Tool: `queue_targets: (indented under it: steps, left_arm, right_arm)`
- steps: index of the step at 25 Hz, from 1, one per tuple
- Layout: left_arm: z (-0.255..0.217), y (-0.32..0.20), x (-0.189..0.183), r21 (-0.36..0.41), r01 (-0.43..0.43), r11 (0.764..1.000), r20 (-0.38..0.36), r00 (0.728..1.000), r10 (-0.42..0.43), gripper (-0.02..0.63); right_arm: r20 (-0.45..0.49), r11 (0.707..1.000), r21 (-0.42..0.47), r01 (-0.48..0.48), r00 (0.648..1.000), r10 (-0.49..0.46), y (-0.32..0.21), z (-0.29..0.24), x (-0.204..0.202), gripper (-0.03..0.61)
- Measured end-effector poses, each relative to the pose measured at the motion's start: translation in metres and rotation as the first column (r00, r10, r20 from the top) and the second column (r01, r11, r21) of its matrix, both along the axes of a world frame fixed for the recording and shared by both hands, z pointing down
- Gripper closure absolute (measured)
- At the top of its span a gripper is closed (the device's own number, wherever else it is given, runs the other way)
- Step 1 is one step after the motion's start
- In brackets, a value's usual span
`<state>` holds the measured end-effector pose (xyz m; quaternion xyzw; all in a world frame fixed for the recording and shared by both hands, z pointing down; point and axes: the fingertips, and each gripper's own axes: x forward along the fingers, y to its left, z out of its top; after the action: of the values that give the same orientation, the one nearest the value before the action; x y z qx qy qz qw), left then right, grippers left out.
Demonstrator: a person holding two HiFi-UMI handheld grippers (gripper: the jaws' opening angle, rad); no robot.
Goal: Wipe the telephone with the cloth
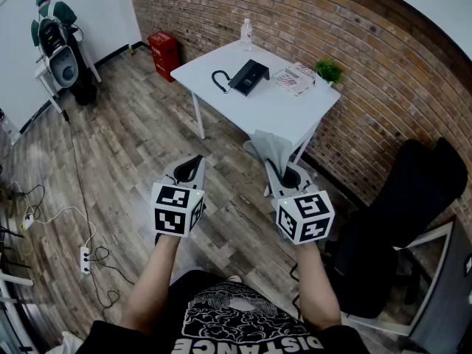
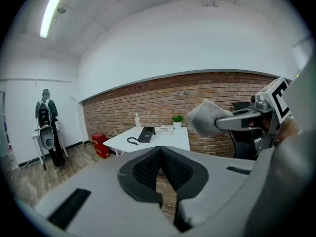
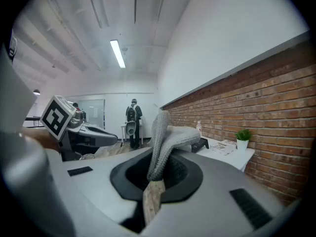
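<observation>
We stand short of the white desk (image 1: pixel 289 113), carrying the cloth, with the telephone well out of reach.

The right hand-held gripper (image 1: pixel 286 173) is clamped on the grey cloth (image 1: pixel 271 146), just off the desk's near corner. The left hand-held gripper (image 1: pixel 193 167) has its jaws together on nothing. The black telephone (image 1: pixel 248 76) lies ahead and slightly left, near the desk's far-left edge, its long axis slanting near-left to far-right. Both grippers seem about equally far from it. Only the head view shows its full outline and coiled cord (image 1: pixel 219 80); in the right gripper view the cloth covers most of it.
</observation>
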<state>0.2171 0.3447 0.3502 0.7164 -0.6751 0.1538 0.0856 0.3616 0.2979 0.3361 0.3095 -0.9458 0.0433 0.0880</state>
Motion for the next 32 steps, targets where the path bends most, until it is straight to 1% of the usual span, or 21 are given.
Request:
queue_targets:
  steps: [5,10,14,20,26,32]
  left_arm:
    - [0.003,-0.004,-0.003,-0.008,0.004,1.0,0.0,1.0,-0.004,0.607]
    - [0.009,-0.018,-0.018,-0.013,0.004,1.0,-0.006,1.0,-0.004,0.607]
    - [0.019,-0.039,-0.036,-0.019,-0.006,1.0,-0.017,1.0,0.005,0.607]
    - [0.029,-0.09,-0.083,-0.028,-0.04,0.999,-0.047,0.998,0.038,0.607]
    - [0.028,-0.141,-0.144,-0.043,-0.083,0.996,-0.052,0.995,0.081,0.607]
    - [0.034,-0.171,-0.204,-0.055,-0.092,0.994,-0.077,0.993,0.088,0.607]
  right_arm:
    - [0.008,1.0,-0.008,0.005,1.0,-0.005,-0.005,0.003,-0.002,0.568]
    - [0.01,1.0,-0.026,0.006,1.0,-0.006,-0.018,0.011,-0.017,0.568]
    - [0.003,0.999,-0.038,-0.006,1.0,0.006,-0.038,0.019,-0.033,0.568]
    - [-0.03,0.998,-0.052,-0.037,0.999,0.036,-0.082,0.028,-0.079,0.568]
    - [-0.043,0.994,-0.074,-0.078,0.996,0.075,-0.131,0.026,-0.138,0.568]
    - [-0.059,0.991,-0.094,-0.097,0.994,0.091,-0.16,0.03,-0.192,0.568]
